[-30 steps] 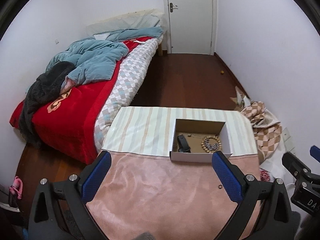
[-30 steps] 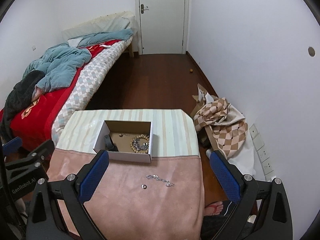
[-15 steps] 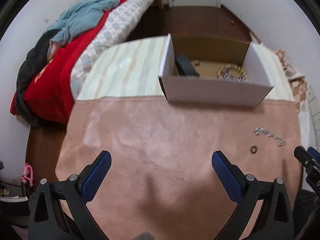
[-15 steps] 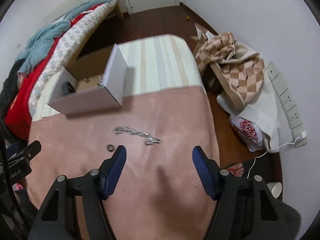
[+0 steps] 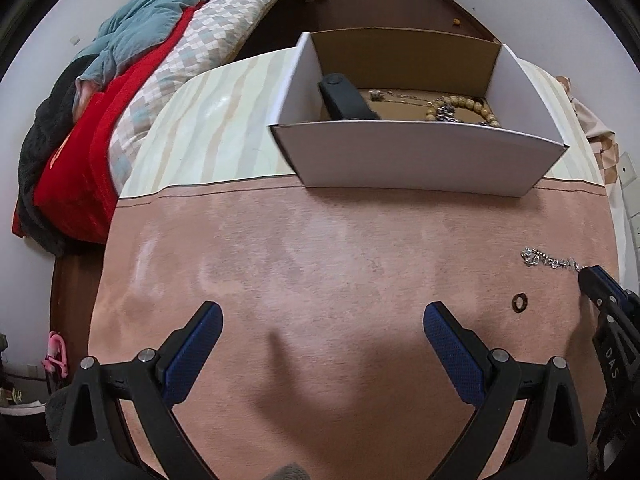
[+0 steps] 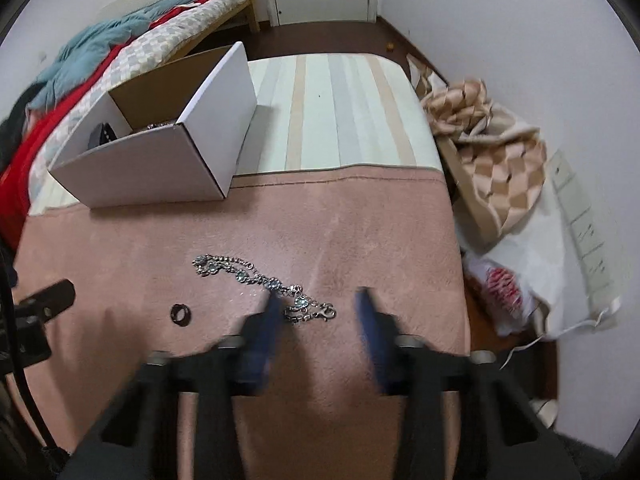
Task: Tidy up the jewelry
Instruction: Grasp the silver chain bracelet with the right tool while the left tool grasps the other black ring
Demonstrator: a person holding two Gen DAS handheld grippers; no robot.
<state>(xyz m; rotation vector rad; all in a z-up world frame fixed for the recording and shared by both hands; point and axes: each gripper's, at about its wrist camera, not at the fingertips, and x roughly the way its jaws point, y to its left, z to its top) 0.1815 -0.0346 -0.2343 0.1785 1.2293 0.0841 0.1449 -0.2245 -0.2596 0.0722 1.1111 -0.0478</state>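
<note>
Risk: thin grip. Right gripper (image 6: 320, 312), jaws just closing and blurred, seems pinched on clasp end only of silver chain (image 6: 256, 280), which lies on pink cloth (image 6: 360, 220) short of box (image 6: 200, 152). Chain may slip or snag cloth on lift. Left gripper (image 5: 322, 332) spread, empty.

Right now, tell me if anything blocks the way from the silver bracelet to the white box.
Nothing visible does: bare pink cloth lies between the silver bracelet and the white box. Its near wall must be cleared; the ring lies aside.
</note>
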